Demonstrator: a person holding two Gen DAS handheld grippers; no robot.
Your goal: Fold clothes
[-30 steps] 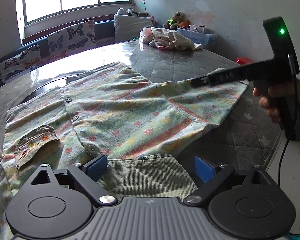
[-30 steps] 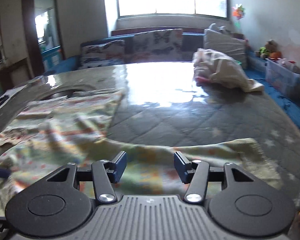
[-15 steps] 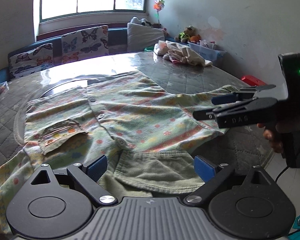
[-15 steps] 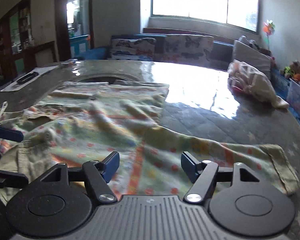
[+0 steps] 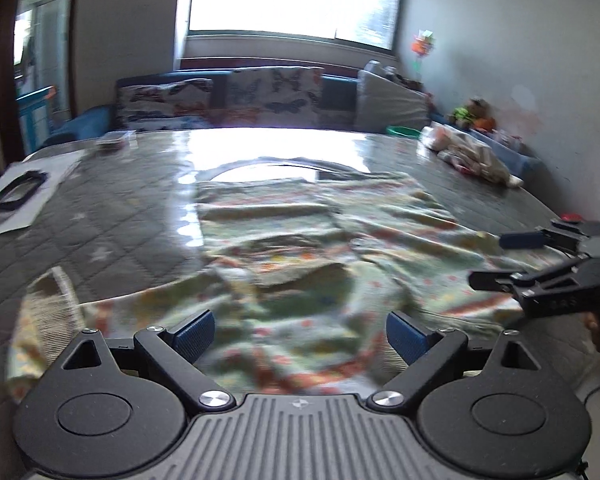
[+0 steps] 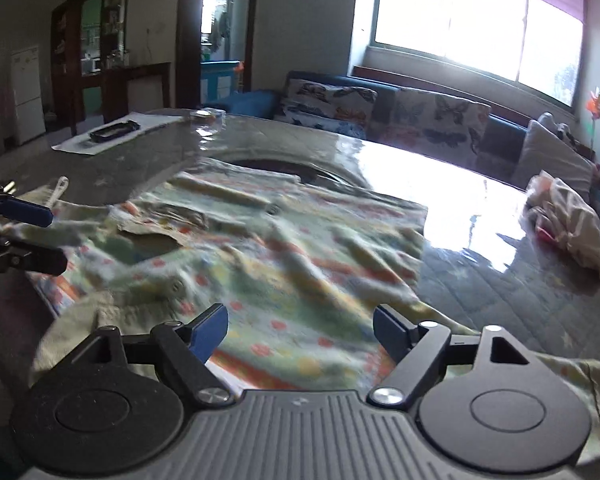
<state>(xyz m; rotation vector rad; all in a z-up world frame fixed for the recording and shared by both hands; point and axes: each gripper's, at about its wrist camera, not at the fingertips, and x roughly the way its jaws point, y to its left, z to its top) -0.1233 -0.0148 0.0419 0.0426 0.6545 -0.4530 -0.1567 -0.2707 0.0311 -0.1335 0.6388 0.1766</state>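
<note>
A: Left gripper [image 5: 300,334] state?

B: Jaws wide apart, nothing between the blue pads [image 5: 192,334]. It hangs low over the near edge of the shirt [image 5: 320,264]; cloth shows under the gap, contact not readable, that part is blurred.

A: Right gripper [image 6: 300,326]?

B: Same. Spread wide, holding nothing, blue pads [image 6: 210,328] either side of bare cloth. From the left camera it sits at the right edge, fingers pointing left across the shirt's right side, a bit of the person's hand [image 5: 598,330] behind it. From the right camera the left gripper's fingertips show at the far left edge, near the shirt's other side.

A: Where's the shirt?

B: Spread out on the table [image 5: 120,240], not folded. Pale green, orange and red print, lots of wrinkles. One sleeve [image 5: 48,320] runs out to the left in the left view, ribbed cuff at its end. In the right view another sleeve end [image 6: 592,396] lies by the gripper's right side. Far hem reaches a dark ring-shaped mark in the table top [image 6: 284,168].

A: Anything else on the table?

B: Bundle of light clothes [image 6: 568,220] at the far right, well apart from the shirt. White paper [image 6: 112,138] with a black frame-like object [image 6: 112,131] on it at the far left. Table surface is quilted grey with a glossy cover, window glare on it. Butterfly-print cushions [image 6: 380,112] on a bench beyond, under the window.
</note>
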